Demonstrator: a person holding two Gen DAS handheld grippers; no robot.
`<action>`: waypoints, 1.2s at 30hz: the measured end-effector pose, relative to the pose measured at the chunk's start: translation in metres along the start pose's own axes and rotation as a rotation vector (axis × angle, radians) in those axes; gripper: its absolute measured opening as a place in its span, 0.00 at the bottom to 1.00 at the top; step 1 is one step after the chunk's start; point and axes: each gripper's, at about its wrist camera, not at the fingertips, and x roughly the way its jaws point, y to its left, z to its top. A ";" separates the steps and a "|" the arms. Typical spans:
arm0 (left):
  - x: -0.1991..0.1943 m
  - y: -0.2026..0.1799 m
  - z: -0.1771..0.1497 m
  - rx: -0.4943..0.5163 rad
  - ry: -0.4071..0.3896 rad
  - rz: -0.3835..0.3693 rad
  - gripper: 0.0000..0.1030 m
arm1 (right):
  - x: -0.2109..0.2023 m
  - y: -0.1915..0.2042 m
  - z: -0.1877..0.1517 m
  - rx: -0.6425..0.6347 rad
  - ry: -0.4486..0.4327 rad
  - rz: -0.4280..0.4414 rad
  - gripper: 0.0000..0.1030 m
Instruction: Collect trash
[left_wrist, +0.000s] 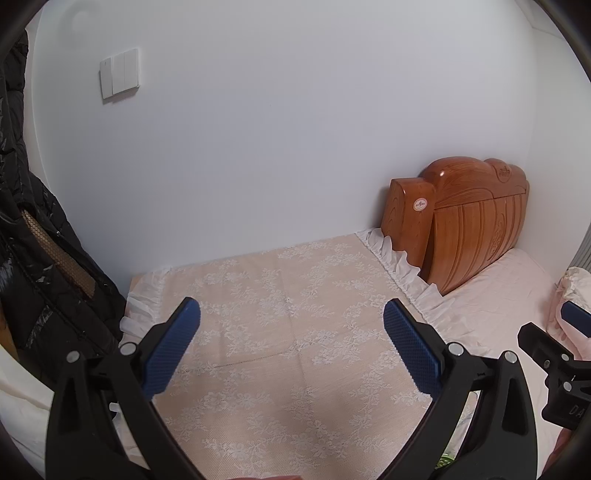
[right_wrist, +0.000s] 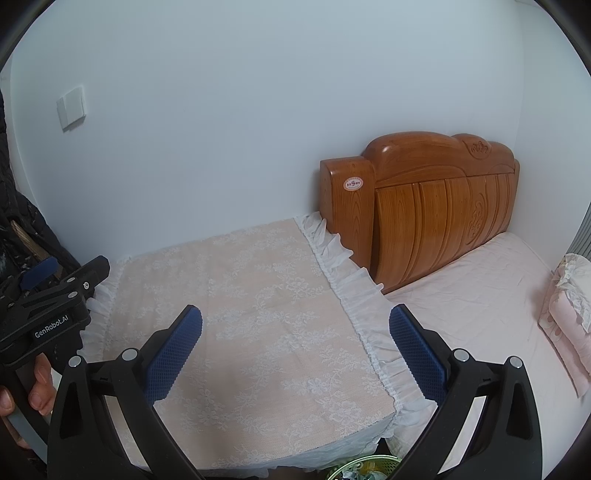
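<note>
My left gripper (left_wrist: 291, 314) is open and empty above a table covered with a pink lace cloth (left_wrist: 288, 332). My right gripper (right_wrist: 295, 321) is open and empty above the same cloth (right_wrist: 258, 314), near its ruffled right edge. The left gripper also shows at the left of the right wrist view (right_wrist: 55, 280); the right gripper shows at the right edge of the left wrist view (left_wrist: 561, 343). A green bin with scraps in it (right_wrist: 365, 469) peeks in at the bottom edge, below the table's front corner. No loose trash shows on the cloth.
A carved wooden headboard (right_wrist: 436, 206) stands against the white wall right of the table, with a pink-sheeted bed (right_wrist: 480, 314) and a folded pink quilt (right_wrist: 565, 325) beyond. A black padded jacket (left_wrist: 37, 258) hangs at the left. A wall switch (left_wrist: 120, 72) is up left.
</note>
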 end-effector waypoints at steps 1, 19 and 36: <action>0.000 0.000 0.000 0.000 0.001 -0.001 0.92 | 0.000 0.000 0.000 0.000 0.000 0.000 0.98; 0.002 0.000 -0.001 -0.001 0.004 -0.001 0.92 | 0.001 0.001 -0.003 -0.001 0.001 0.002 0.98; 0.002 0.001 -0.001 -0.001 0.005 0.002 0.92 | 0.002 0.000 -0.004 -0.004 0.006 0.002 0.98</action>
